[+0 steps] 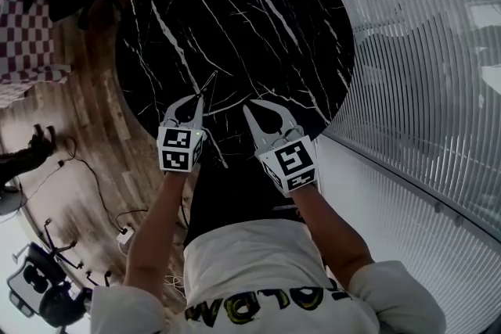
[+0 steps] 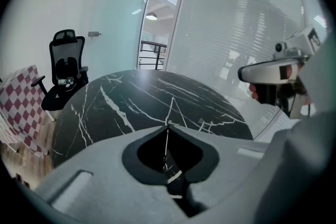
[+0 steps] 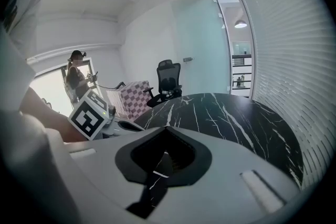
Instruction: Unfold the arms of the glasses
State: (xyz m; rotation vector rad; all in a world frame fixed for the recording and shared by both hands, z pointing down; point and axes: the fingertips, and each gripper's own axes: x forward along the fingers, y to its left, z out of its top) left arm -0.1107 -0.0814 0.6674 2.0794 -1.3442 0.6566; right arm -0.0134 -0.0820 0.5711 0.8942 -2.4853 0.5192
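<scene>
Downward slant left tongs (image 1: 199,96), pinching glasses (image 2: 169,111); right tongs (image 1: 248,108) alongside.

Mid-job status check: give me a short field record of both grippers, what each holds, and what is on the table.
left gripper: shut on a thin wire, apparently a glasses arm, which sticks out past its tips
right gripper: shut; nothing seen between its jaws
rest of glasses: cannot be made out against the dark top
table: round, black marble with white veins; no other item seen on it
beyond table: office chair
</scene>
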